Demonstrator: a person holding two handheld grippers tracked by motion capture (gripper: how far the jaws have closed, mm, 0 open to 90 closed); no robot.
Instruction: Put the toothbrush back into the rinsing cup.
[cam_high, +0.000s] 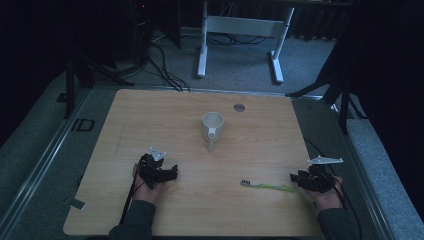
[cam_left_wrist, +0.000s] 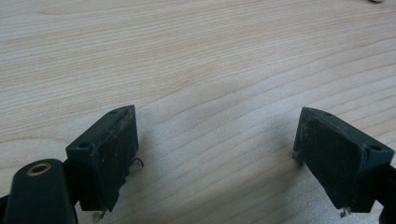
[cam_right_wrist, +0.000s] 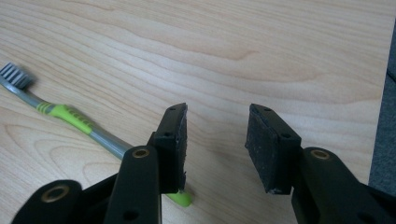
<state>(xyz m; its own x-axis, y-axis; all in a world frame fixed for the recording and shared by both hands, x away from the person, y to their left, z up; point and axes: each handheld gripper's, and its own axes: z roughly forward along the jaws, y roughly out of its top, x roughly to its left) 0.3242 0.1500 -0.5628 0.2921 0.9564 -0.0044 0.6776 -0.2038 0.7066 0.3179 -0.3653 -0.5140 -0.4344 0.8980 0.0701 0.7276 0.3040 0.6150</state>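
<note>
A grey and green toothbrush (cam_high: 265, 186) lies flat on the wooden table (cam_high: 165, 115), bristle head to the left. A white mug (cam_high: 213, 125) stands upright near the table's middle, its handle towards me. My right gripper (cam_high: 299, 179) rests at the toothbrush's handle end. In the right gripper view the toothbrush (cam_right_wrist: 70, 119) runs in from the left and passes under the left jaw, and the right gripper (cam_right_wrist: 217, 144) is open with bare wood between its pads. My left gripper (cam_high: 170, 172) sits at the front left; the left gripper (cam_left_wrist: 215, 154) is wide open over bare wood.
A round grey cable port (cam_high: 239, 106) is set into the table near its far edge. The table's right edge (cam_right_wrist: 380, 93) lies close beside my right gripper. Beyond the table are a white desk frame (cam_high: 240, 30), floor cables and dark stands.
</note>
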